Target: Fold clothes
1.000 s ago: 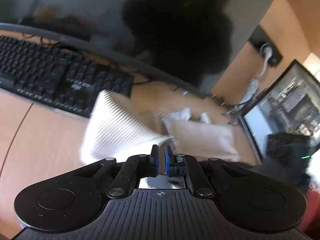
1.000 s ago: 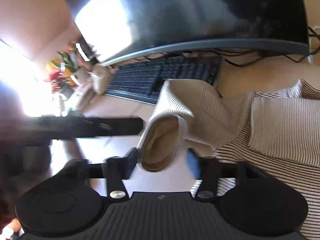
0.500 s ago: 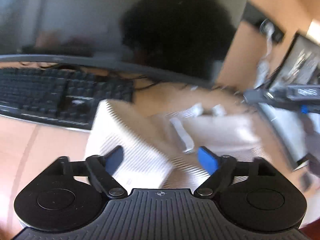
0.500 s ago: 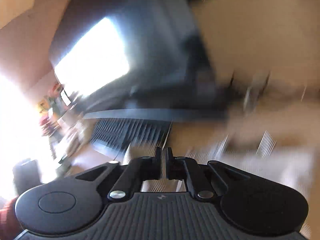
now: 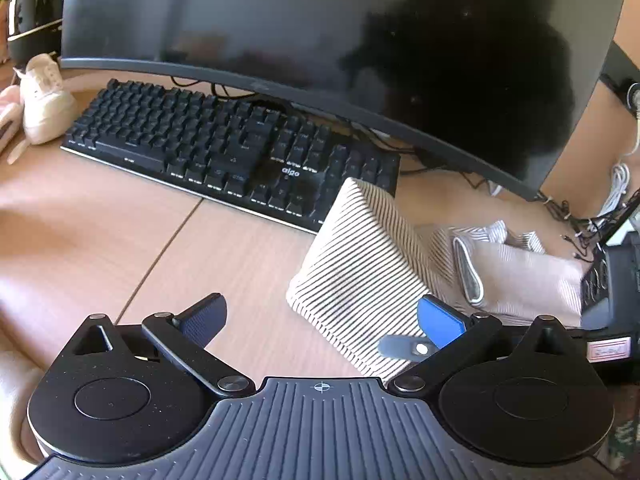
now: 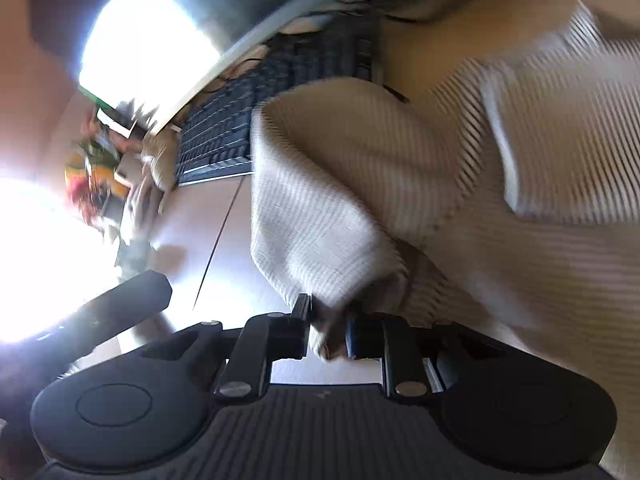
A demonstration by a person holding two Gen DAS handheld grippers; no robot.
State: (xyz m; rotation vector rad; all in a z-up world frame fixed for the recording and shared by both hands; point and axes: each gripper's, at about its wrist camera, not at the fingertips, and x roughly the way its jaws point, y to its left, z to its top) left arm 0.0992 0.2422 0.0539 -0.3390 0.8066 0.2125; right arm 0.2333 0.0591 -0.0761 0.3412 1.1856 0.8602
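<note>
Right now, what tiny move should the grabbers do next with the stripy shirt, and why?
Probably the right gripper should carry its pinched fold across the striped shirt and lay it flat. The left gripper has just been opening, nothing pressed between its pads.

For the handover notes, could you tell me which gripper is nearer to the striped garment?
Right. The right gripper is clamped on a fold of the striped garment; the left gripper hangs open just above its near corner.
</note>
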